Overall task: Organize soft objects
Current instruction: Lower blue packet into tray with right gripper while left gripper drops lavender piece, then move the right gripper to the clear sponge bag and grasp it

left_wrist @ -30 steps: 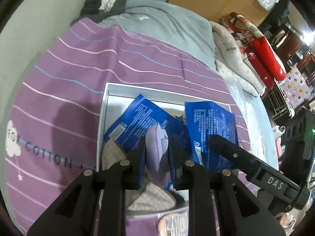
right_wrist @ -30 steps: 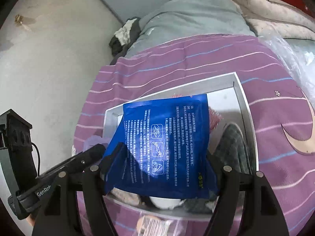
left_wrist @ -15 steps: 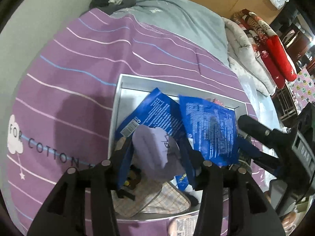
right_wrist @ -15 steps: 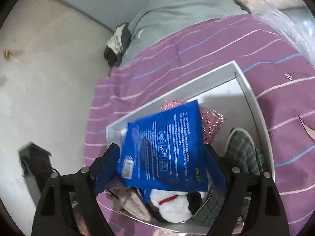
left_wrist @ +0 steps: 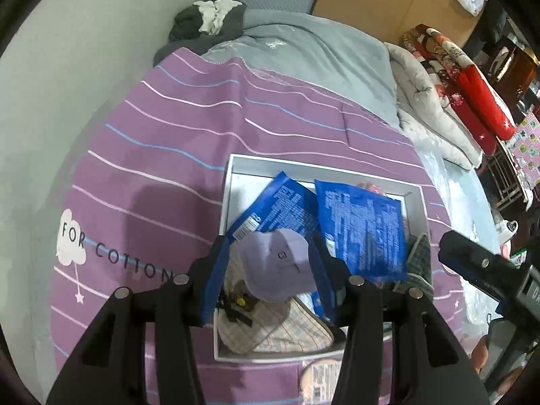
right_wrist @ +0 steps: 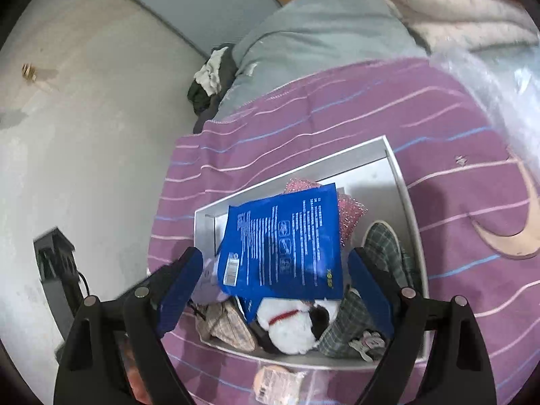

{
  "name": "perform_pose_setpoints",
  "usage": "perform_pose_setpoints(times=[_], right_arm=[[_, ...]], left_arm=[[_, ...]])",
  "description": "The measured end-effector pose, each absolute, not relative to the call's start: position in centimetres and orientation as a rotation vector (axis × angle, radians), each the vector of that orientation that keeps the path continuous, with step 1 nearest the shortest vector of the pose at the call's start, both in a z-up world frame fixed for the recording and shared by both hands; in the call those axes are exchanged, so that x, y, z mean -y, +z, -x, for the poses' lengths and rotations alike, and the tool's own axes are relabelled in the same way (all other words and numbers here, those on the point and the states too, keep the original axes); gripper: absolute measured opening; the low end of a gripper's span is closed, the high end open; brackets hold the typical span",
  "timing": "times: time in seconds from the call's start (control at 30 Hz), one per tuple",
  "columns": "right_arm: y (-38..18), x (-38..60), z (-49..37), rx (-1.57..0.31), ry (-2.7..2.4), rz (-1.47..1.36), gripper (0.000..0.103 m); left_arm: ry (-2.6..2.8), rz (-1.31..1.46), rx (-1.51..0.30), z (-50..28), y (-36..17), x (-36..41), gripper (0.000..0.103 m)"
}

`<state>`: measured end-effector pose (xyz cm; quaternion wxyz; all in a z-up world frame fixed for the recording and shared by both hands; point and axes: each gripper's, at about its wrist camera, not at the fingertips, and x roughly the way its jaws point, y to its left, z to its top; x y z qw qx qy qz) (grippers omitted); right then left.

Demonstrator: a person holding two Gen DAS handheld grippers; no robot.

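Observation:
A white box [left_wrist: 233, 175] [right_wrist: 381, 148] sits on the purple striped bed cover. It holds two blue packets [left_wrist: 361, 229] [right_wrist: 283, 239], a lilac cap [left_wrist: 276, 266], a checked pouch [left_wrist: 270, 330], a white plush toy [right_wrist: 290, 324], a pink scrubber [right_wrist: 351, 209] and a green plaid slipper [right_wrist: 384, 249]. My left gripper [left_wrist: 270, 283] is open above the cap and holds nothing. My right gripper [right_wrist: 275, 290] is open above the right blue packet, which lies loose in the box. It also shows in the left wrist view [left_wrist: 479, 263].
A small wrapped item [left_wrist: 320, 374] [right_wrist: 276, 381] lies on the cover in front of the box. Grey bedding [left_wrist: 303, 47], a dark bundle of clothes [left_wrist: 206, 20] and folded quilts [left_wrist: 438, 101] lie beyond. A wall runs along the left.
Both grippers opened and drew back upward. The left let go of the lilac cap, the right let go of the blue packet; both now lie in the box.

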<state>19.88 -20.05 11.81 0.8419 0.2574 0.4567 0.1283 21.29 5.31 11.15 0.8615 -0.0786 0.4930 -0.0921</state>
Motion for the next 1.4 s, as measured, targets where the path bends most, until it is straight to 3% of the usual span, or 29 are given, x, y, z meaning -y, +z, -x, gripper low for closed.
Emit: perform_pose_setpoints(times=[0.67,1.2,1.4], right_arm=[[12.6,17.7,-13.7,-1.186,0.225,-0.425,0.089],[3.5,15.9,-9.9,-1.201,0.127,-0.638,0.089],[3.4,15.1,-9.0,-1.122,0.117,-0.611,0.088]], left_arm=[[-0.263,0.081,-1.06,-15.0,13.7,-4.0,0.05],[-0.27,0.018,-1.107,-10.0,6.1,-5.3,0.048],[-0.254,-0.008,-1.111,-9.7,3.7,-5.7,0.048]])
